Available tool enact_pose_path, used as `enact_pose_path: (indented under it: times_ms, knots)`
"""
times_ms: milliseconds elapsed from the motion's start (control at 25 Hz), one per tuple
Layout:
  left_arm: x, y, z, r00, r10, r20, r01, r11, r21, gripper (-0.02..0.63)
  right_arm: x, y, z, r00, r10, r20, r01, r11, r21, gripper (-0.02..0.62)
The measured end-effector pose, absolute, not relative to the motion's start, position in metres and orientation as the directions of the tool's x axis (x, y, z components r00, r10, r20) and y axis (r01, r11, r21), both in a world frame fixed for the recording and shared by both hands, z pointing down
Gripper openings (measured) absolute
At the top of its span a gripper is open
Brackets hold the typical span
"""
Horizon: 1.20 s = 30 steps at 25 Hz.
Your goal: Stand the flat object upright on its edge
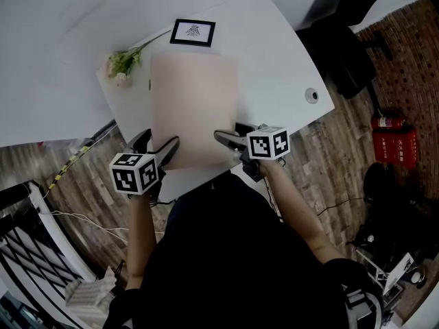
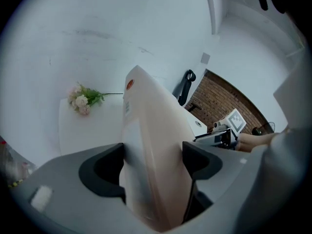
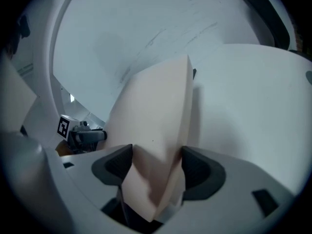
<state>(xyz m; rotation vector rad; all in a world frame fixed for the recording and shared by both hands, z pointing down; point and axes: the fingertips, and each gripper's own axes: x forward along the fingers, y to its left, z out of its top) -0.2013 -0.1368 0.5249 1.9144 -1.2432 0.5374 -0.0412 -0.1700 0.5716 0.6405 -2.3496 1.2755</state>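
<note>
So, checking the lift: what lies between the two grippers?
The pale pink flat package spans that gap in the head view; left gripper and right gripper both clamp it.

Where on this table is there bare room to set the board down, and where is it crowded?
Widest bare patch: the table right of the pink board, out to the grommet hole. Crowded: the far left, with the flower sprig and framed picture, and the near edge, where the left gripper and right gripper clamp the board.
</note>
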Motion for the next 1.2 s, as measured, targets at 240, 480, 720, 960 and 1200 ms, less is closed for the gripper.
enact_pose_path:
  times_ms: [240, 480, 720, 960, 1200]
  knots:
    - [-0.209, -0.131, 0.517, 0.383, -0.582, 0.718, -0.924, -0.228, 0.308, 0.383, -0.055, -0.161, 0.582, -0.869, -0.165, 0.466, -0.485, 0.467, -0.740, 0.313]
    - [-0.201, -0.133, 0.511, 0.365, -0.576, 0.731, -0.930, -0.271, 0.250, 0.377, -0.054, -0.156, 0.592, -0.895, -0.147, 0.422, -0.442, 0.423, -0.791, 0.313]
    - [-0.192, -0.136, 0.503, 0.349, -0.578, 0.738, -0.928, -0.320, 0.188, 0.376, -0.050, -0.146, 0.608, -0.919, -0.137, 0.370, -0.394, 0.324, -0.860, 0.313]
    - [-0.182, -0.136, 0.499, 0.363, -0.576, 0.732, -0.919, -0.351, 0.180, 0.376, -0.046, -0.145, 0.616, -0.938, -0.148, 0.314, -0.344, 0.271, -0.899, 0.313]
    - [-0.175, -0.140, 0.486, 0.390, -0.608, 0.692, -0.913, -0.354, 0.203, 0.376, -0.045, -0.145, 0.616, -0.950, -0.134, 0.281, -0.308, 0.270, -0.912, 0.313]
